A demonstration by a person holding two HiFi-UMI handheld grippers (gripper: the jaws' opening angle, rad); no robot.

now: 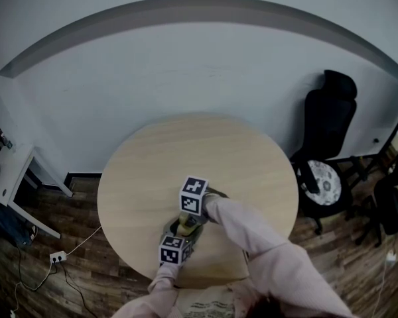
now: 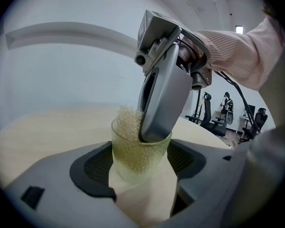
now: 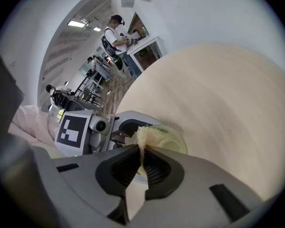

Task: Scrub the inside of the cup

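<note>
A round surface [image 1: 245, 158] of pale, smooth wood stands on a dark plank floor [image 1: 86, 270] beside a plain white wall. Near the edge of the surface closest to the person, two grey plastic grippers meet over a small cup.

The cup [image 2: 132, 163] is a short tumbler of translucent pale green glass with a pebbled, bumpy wall. It sits between the wide-spread fingers [image 2: 92, 167] of the left gripper [image 2: 141, 175], whose dark ribbed pads press on its two sides, so the cup is held.

The right gripper [image 3: 142, 156] comes down from above at a slant, and its smooth rounded grey tip reaches into the cup's mouth. Its fingers [image 3: 121, 167] are drawn together and pinch a wiry, pale yellow mesh scrubber [image 2: 127, 122]. Part of this frizzy tuft stands above the cup's rim and the rest lies inside against the glass.

From the head view, each gripper carries a white cube with black square markers [image 1: 194, 195], and a pale pink striped sleeve [image 1: 252, 234] leads to the right one. A black office chair with a patterned round seat cushion [image 1: 324, 177] stands well apart, to the right of the surface
</note>
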